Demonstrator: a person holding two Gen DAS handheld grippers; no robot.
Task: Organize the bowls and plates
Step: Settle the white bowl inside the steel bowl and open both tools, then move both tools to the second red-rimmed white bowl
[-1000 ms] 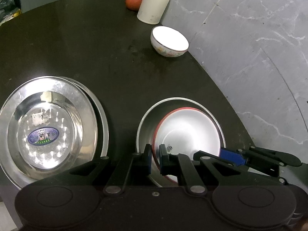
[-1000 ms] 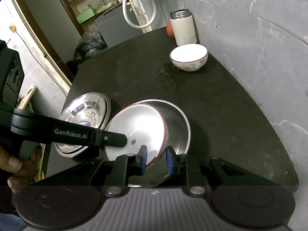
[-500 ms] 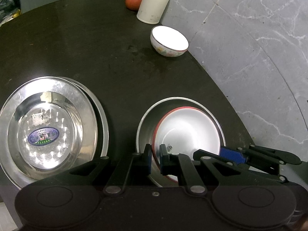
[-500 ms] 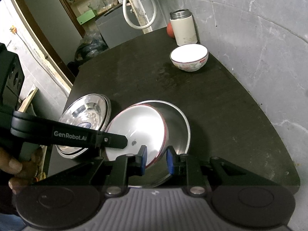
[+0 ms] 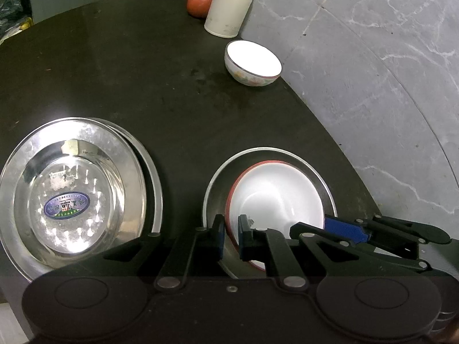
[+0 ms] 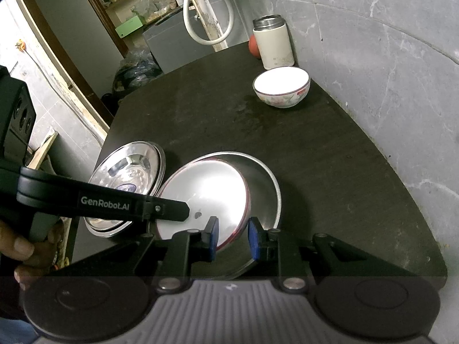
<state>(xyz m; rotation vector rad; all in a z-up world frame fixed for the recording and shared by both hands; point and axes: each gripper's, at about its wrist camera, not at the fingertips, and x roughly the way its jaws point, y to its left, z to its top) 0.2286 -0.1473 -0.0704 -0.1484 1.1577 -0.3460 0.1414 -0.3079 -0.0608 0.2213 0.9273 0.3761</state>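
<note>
White red-rimmed plate sits low centre of the left wrist view, inside the steel dish on the dark table. Almost nothing has moved over the last second: the plate is in the same spot and the left gripper has not let go. The one change is the right gripper, whose blue pads were closer together before and now stand a bit wider. Reads as a handover or a set-down in progress, with the plate probably about settled in the dish.

Left gripper: narrow gap, pads either side of the plate's near rim, pinching it. Right gripper: partly spread, pads straddling the plate's edge at lower centre of the right wrist view; cannot tell if either pad touches, looks free.

Stacked steel plates at lower left are untouched. Small white bowl at upper centre-right by the wall is not yet collected, near the flask and the red fruit. A hand shows at lower left of the right wrist view.
</note>
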